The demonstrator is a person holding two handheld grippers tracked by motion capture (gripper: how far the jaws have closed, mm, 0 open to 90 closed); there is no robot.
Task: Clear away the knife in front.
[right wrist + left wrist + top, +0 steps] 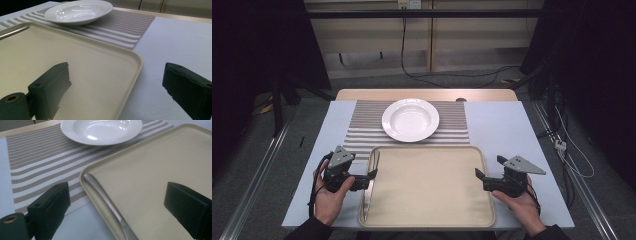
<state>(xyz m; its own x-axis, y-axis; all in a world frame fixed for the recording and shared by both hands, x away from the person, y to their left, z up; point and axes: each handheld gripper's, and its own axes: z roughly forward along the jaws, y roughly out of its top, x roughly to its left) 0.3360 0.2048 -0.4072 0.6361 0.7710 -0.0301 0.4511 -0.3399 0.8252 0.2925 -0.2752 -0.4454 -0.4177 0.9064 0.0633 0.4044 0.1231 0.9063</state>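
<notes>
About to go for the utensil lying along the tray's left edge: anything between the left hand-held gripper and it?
Nothing visible. The left hand-held gripper is open, jaws straddling the tray rim, with the metal utensil lying bare between them.

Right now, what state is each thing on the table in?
Plate: upright, empty, on the striped placemat.
Tray: flat on the table, bare apart from the utensil.
Metal utensil: lying along the tray's left edge.
Left gripper: open, at the tray's left rim.
Right gripper: open, at the tray's right rim.
</notes>
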